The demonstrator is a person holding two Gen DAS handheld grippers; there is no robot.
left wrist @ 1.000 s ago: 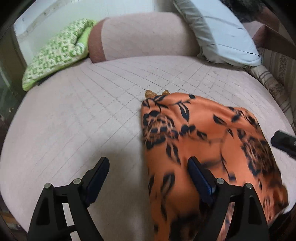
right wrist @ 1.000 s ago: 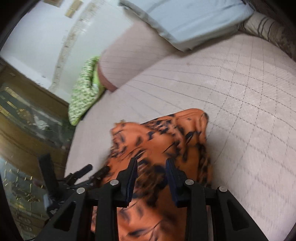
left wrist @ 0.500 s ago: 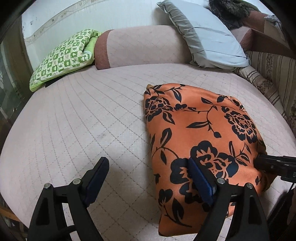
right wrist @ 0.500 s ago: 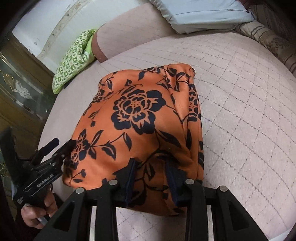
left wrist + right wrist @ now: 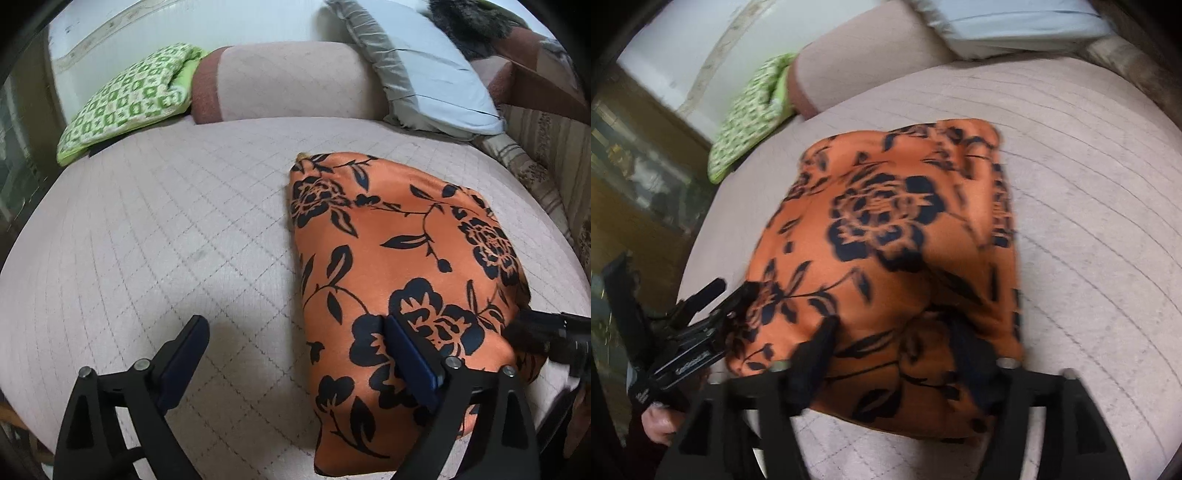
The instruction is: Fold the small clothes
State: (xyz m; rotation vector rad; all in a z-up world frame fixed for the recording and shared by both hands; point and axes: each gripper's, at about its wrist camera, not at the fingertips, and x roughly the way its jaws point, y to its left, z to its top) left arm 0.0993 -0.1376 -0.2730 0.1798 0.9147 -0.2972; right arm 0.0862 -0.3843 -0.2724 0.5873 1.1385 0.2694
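An orange garment with black flowers (image 5: 399, 258) lies folded on the pink quilted bed (image 5: 166, 240). My left gripper (image 5: 297, 358) is open and its jaws are still opening. Its right finger (image 5: 410, 362) hangs over the garment's near left part, its left finger (image 5: 184, 354) over bare quilt. In the blurred right wrist view the garment (image 5: 886, 229) fills the middle. My right gripper (image 5: 894, 350) is opening over the near hem, the cloth lying loose between its fingers. Each gripper also shows in the other's view: left gripper (image 5: 701, 325), right gripper (image 5: 546, 332).
A green checked cushion (image 5: 129, 99) and a pink bolster (image 5: 288, 81) lie at the bed's far side. A grey-blue pillow (image 5: 424, 74) leans at the back right beside striped fabric (image 5: 535, 166). A glass-fronted wooden cabinet (image 5: 635, 177) stands left of the bed. A hand (image 5: 661, 424) holds the left gripper.
The garment came down and settled flat on the bed. My right gripper's fingers, pinched on the near hem before, have spread apart. The left fingers stand a little wider.
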